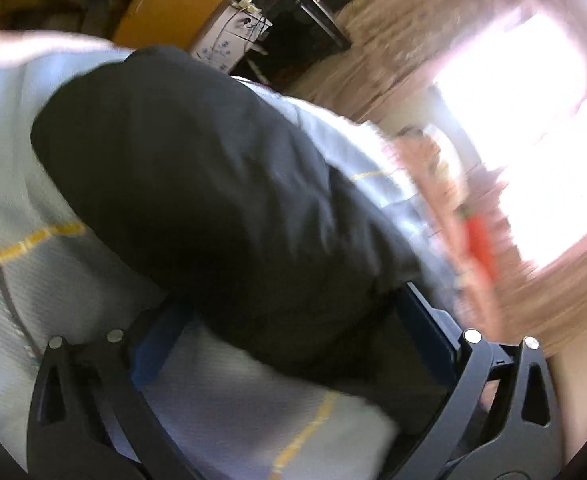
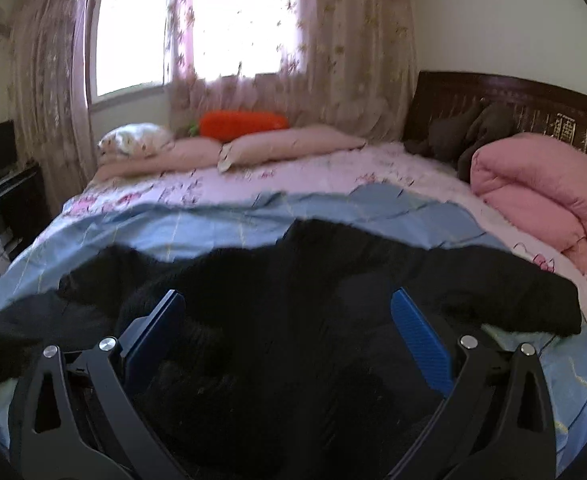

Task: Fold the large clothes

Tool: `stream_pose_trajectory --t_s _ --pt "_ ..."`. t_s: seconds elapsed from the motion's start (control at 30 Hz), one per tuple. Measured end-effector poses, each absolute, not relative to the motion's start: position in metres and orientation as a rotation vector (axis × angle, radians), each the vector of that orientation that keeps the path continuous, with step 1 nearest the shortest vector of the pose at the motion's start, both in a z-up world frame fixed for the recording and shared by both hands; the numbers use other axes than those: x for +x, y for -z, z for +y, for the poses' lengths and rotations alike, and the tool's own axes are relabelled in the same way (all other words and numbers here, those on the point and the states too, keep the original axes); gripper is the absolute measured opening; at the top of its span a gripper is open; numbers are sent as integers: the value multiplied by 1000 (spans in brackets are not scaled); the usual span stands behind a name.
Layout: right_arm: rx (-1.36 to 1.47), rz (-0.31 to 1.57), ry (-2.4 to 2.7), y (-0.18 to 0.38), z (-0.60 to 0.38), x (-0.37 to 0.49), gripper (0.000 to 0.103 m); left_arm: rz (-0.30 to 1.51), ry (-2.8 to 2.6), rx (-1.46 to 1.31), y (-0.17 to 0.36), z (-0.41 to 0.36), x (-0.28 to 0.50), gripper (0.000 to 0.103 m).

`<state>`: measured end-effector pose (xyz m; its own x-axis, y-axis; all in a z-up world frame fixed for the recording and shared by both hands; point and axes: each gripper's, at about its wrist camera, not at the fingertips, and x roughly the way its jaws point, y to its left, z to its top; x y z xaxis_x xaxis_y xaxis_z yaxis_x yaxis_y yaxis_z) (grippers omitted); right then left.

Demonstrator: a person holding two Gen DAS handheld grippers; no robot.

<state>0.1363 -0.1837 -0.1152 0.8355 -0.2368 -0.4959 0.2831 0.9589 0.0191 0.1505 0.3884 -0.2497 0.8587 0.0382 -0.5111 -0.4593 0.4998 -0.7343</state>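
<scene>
A large black garment lies spread on a light blue checked sheet on the bed. My right gripper is open, its blue pads wide apart just above the garment's middle. In the blurred left wrist view, a long part of the black garment lies across the blue sheet and runs down between my left gripper's fingers. The left jaws stand wide apart around the cloth, and the right pad is partly hidden by it.
Pink pillows, an orange carrot cushion and a folded pink quilt lie along the far and right sides of the bed. A dark headboard stands at right. A cardboard box and black furniture stand beside the bed.
</scene>
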Motion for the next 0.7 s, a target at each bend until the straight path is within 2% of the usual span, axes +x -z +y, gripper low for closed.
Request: stream_pose_trajectory --t_s 0.17,0.33,0.5,0.6,0.67,0.7 --pt "55 532 250 120 -168 134 102 458 -305 -1259 256 409 144 101" --pt "40 553 234 126 -156 132 102 315 -394 -1401 262 404 109 101" --pt "24 573 222 132 -152 128 102 415 -421 -1404 259 418 145 101" --pt "27 579 224 135 -151 128 102 399 -404 -1475 262 423 169 100" --pt "26 595 225 139 -150 129 102 423 -431 -1449 261 426 180 93" --pt "23 604 224 142 -149 129 102 433 -425 -1427 261 427 183 68"
